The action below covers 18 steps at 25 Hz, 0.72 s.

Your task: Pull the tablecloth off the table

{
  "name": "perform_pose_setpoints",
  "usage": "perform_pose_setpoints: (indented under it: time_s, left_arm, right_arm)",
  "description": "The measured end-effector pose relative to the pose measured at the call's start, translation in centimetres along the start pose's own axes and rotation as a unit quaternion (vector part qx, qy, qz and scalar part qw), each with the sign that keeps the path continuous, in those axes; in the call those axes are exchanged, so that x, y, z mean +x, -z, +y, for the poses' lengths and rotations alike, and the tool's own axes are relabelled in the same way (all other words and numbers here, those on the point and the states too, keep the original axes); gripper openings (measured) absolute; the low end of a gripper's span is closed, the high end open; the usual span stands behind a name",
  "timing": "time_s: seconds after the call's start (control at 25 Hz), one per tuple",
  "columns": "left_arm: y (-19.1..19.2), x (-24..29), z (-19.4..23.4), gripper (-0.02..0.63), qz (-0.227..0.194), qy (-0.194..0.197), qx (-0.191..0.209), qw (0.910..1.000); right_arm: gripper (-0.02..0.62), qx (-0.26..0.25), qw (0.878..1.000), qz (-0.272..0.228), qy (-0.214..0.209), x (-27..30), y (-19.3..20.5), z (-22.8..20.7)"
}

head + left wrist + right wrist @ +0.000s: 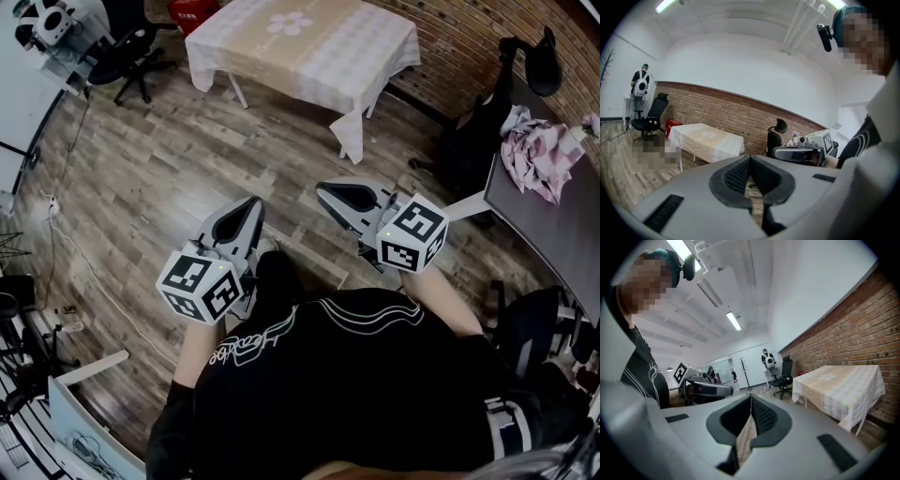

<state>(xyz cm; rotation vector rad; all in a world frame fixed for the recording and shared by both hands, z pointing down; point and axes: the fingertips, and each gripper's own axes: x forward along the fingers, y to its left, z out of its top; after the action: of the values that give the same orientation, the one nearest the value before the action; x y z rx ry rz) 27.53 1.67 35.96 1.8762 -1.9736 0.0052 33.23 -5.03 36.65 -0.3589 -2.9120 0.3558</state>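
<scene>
While both tools hang in front of my waist, neither has anything in it. My left gripper point(249, 206) has its jaws pressed together on nothing, and my right gripper point(325, 191) is closed the same way, pads meeting with only the wooden floor point(141, 178) past them. The tablecloth point(300, 42) is well ahead of both tips. It lies spread flat over the table point(238, 91), with its nearest corner drooping down ahead of the right gripper. Nothing has been pulled yet, as I judge it.

Several things could go wrong from here. If I reach the cloth with the jaws closed, they will only push the hem around, so they need to spread before I arrive. A pinch on the very edge of that hanging corner could slip free as soon as I pull. I would want the pads well onto the fabric. Pulling with one side only would probably drag the cloth diagonally, and it might catch on a far table corner. A sharp tug could shift the table itself, which looks light on thin legs. An office chair point(131, 56) stands ahead of the left gripper and off to its outer side. A dark table point(553, 216) sits close beside the right one. Backing away with cloth in hand, I could bump into either.
</scene>
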Motion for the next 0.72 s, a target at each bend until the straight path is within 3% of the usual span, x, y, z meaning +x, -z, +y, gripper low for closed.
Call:
perform_pose_setpoints:
  time_s: [0.72]
  left_arm:
    - [-9.8, 6.5, 26.9, 0.006, 0.008, 0.041, -0.001, 0.9991]
  right_arm:
    - [-0.003, 0.027, 0.997, 0.002, 0.07, 23.7, -6.0, -12.9]
